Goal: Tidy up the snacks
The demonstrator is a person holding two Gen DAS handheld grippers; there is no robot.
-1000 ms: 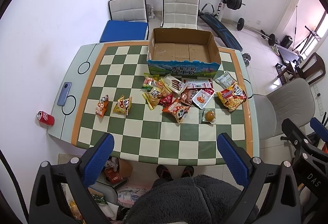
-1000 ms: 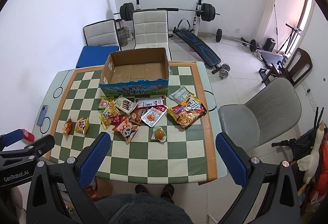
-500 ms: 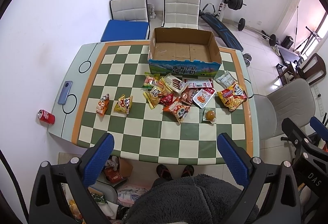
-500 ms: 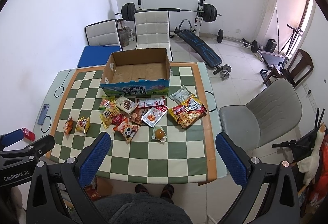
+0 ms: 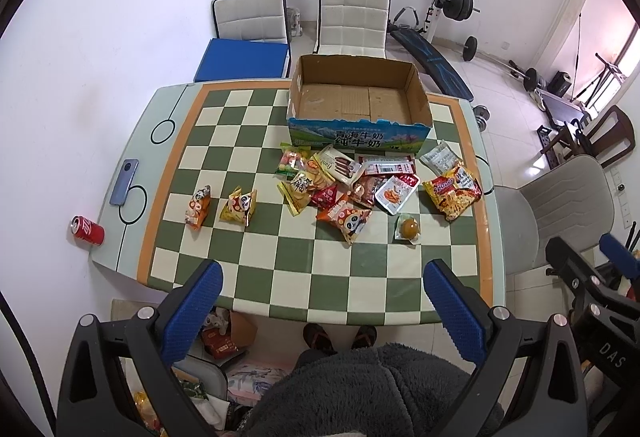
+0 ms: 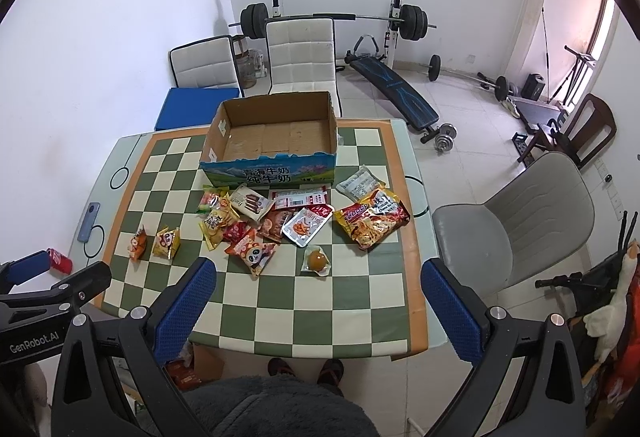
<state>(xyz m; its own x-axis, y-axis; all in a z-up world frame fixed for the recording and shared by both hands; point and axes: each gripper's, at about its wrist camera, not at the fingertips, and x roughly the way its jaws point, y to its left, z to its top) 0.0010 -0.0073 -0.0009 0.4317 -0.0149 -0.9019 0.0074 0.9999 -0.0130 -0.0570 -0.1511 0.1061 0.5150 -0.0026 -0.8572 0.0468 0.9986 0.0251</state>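
Note:
An open, empty cardboard box (image 5: 358, 105) (image 6: 276, 135) stands at the far side of the green checkered table (image 5: 248, 277) (image 6: 340, 313). Several snack packets lie in a heap (image 5: 344, 185) (image 6: 264, 221) in front of it. Two small packets (image 5: 220, 205) (image 6: 154, 243) lie apart to the left. A noodle bag (image 5: 452, 191) (image 6: 372, 223) and a round snack in clear wrap (image 5: 409, 228) (image 6: 317, 260) lie to the right. My left gripper (image 5: 322, 311) and right gripper (image 6: 318, 307) are open and empty, high above the table's near edge.
A blue phone (image 5: 125, 181) and a red can (image 5: 87, 229) sit at the table's left edge. A grey chair (image 6: 516, 221) stands to the right and two white chairs (image 5: 352, 17) behind the table. Gym gear fills the back of the room.
Both grippers have drifted slightly; the table sits a little lower in both views. Nothing on the table has moved.

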